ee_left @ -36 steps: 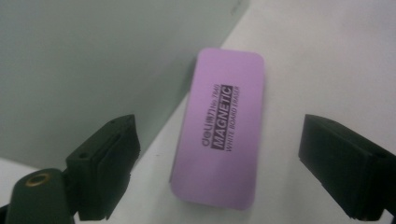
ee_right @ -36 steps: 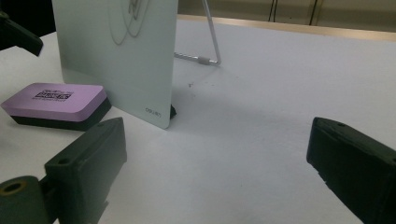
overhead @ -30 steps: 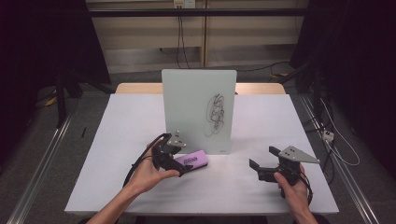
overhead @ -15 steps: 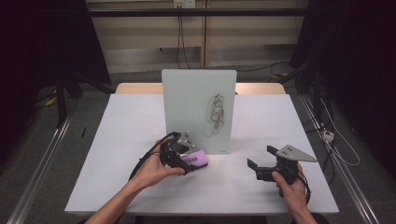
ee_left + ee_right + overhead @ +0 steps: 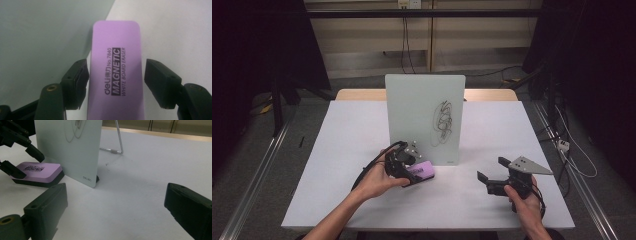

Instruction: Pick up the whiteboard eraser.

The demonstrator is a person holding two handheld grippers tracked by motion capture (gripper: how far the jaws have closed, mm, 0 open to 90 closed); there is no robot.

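Note:
A purple whiteboard eraser with a black base lies flat on the white table, against the foot of an upright whiteboard that bears a black scribble. My left gripper straddles the eraser. Its jaws have just been closing, one pad at the eraser's left edge and a thin gap at the other. From the right gripper view the eraser sits between those jaws. My right gripper is held low at the right, open with nothing between its fingers.
The whiteboard leans on a wire stand behind it. A wooden edge shows past the table's far side. Cables lie on the floor at the right.
The left gripper's jaws have closed in around the eraser and the hand has shifted slightly. The right gripper has kept still.

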